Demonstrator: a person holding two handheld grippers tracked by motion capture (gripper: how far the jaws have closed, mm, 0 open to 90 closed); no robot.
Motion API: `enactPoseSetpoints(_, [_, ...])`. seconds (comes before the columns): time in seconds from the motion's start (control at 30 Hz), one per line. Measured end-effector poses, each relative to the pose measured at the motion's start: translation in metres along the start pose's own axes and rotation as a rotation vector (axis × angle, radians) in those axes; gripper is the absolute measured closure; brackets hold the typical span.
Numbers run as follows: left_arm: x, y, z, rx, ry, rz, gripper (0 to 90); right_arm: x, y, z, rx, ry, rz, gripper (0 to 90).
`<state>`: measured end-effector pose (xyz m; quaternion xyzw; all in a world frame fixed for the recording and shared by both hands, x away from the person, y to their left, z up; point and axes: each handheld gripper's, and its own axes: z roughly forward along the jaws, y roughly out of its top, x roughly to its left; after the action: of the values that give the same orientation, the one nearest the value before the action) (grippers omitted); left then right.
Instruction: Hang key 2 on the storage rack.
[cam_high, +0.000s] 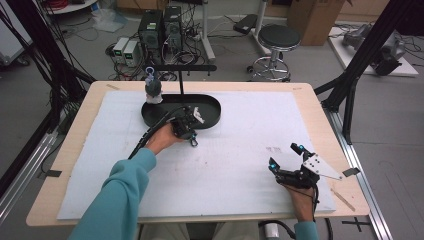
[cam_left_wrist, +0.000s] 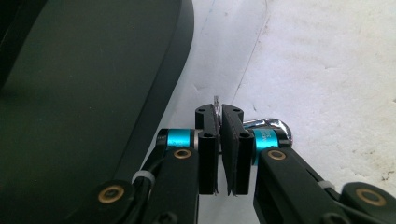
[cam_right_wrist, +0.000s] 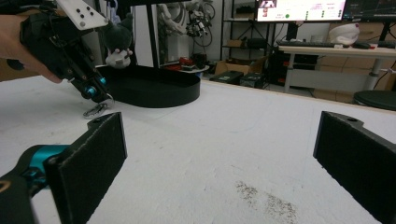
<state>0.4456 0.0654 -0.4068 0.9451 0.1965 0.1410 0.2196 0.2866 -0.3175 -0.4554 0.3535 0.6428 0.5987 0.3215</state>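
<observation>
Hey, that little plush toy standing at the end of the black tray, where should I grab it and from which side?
Take the plush toy around its dark upper body, coming from the open right side over the black tray. It stands upright at the tray's left end, so a level pinch across the body should suit. The loop on its head looks too small to catch easily. The right hand-held gripper is open and free.

This is a robotics or research lab. Behind the table (cam_high: 320, 107) two computer towers (cam_high: 160, 29) stand on the grey floor among many loose cables (cam_high: 125, 60), with a round stool (cam_high: 279, 37) and cardboard boxes (cam_high: 315, 17) near. Black frame poles (cam_high: 360, 55) rise at the table's edges. Farther back stand desks (cam_right_wrist: 327, 49) and a lit monitor (cam_right_wrist: 299, 9).
</observation>
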Motion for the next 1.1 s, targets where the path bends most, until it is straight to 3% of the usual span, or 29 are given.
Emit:
enactPoseSetpoints(0.57, [0.001,0.0,0.001,0.024,0.006,0.001,88.1,0.0,0.0,0.0,-0.002,0.0,-0.005,1.9])
enactPoseSetpoints(0.9, [0.003,0.001,-0.011,-0.045,0.002,-0.027,88.6,0.0,0.0,0.0,0.0,-0.001,-0.004,1.9])
enactPoseSetpoints(1.1, [0.013,-0.002,-0.031,-0.139,-0.026,-0.086,88.6,0.0,0.0,0.0,-0.001,-0.001,-0.003,1.9])
